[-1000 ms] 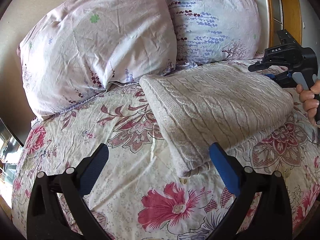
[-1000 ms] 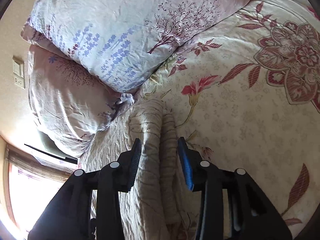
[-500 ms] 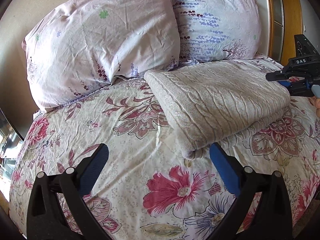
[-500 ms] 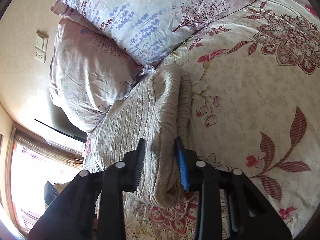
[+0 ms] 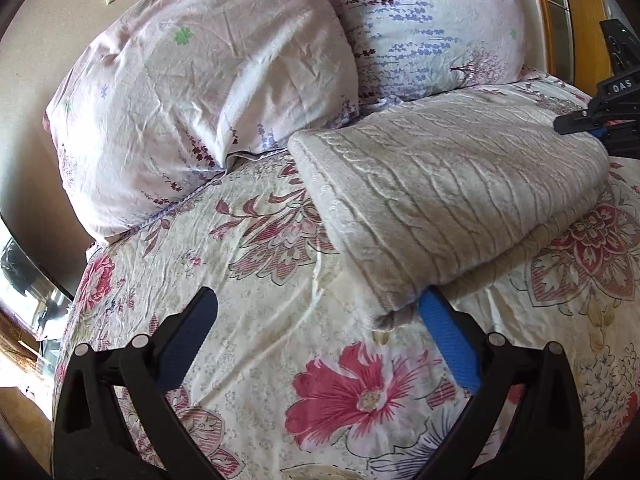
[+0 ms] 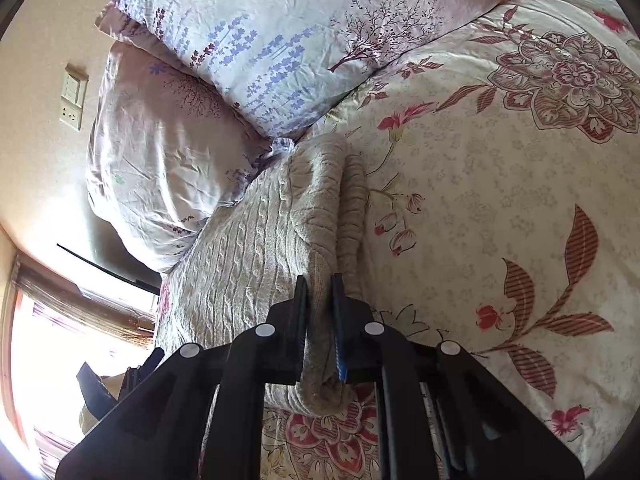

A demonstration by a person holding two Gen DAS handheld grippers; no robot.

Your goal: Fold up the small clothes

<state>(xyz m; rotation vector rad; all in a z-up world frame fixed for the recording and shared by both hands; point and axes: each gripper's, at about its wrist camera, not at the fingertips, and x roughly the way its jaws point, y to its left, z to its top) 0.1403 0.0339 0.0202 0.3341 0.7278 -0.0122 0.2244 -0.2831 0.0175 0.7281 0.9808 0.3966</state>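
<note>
A beige cable-knit sweater [image 5: 440, 200] lies folded on the floral bedsheet [image 5: 280, 360], just below the pillows. My left gripper [image 5: 320, 304] hovers open and wide at the sweater's near corner. Its right blue pad [image 5: 448, 340] sits right beside that corner, and nothing is between the jaws but bedsheet. At the sweater's other end, my right gripper [image 6: 319, 284] is shut on the upper folded layer of the sweater [image 6: 256, 248], with the knit pinched between the pads. From the left wrist view the right gripper [image 5: 600, 120] shows at the far right edge.
Two floral pillows [image 5: 208, 96] [image 5: 432, 20] lean against the wall behind the sweater. A wooden headboard frame [image 5: 580, 20] stands at the right, and wall sockets [image 6: 74, 96] sit above the pillows. A bright window [image 6: 60, 340] lies beyond the bed's far side.
My right gripper's jaws narrowed from open around the sweater's folded edge to pinched on it, and it slid along that edge. The left gripper stayed open and barely moved.
</note>
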